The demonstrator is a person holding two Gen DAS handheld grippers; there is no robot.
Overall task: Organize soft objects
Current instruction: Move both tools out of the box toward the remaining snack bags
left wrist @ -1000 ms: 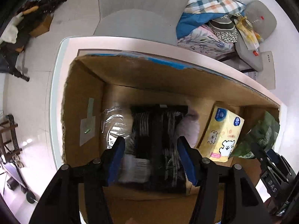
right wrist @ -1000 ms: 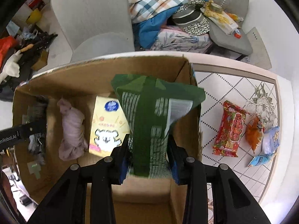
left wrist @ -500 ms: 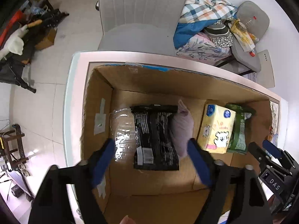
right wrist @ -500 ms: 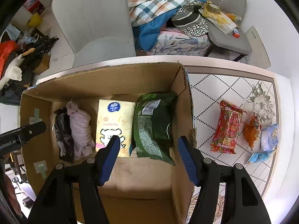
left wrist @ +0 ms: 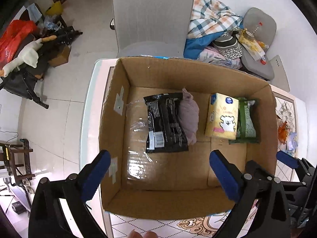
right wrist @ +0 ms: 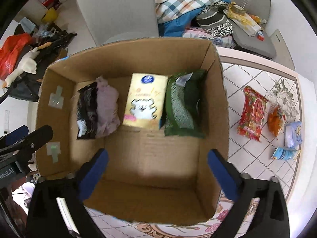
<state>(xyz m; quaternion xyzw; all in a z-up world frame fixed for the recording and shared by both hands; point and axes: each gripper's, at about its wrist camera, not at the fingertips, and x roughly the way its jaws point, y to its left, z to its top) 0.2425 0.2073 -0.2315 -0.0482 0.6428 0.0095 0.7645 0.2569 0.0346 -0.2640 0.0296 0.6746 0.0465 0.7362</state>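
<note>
An open cardboard box stands on the table. Inside lie a black packet, a mauve cloth bundle, a yellow tissue pack and a green packet. My left gripper is open and empty above the box's near left. My right gripper is open and empty above the box's near side. On the table right of the box lie a red snack packet, an orange packet and blue-white packets.
A grey chair stands behind the table. Clothes and a plaid blanket are piled at the back right by a grey cushion. Clutter and a plush goose sit on the floor at the left. The table top has a diamond pattern.
My right gripper let go of the green packet, which now lies in the box beside the tissue pack. Both grippers opened wide and rose back above the box.
</note>
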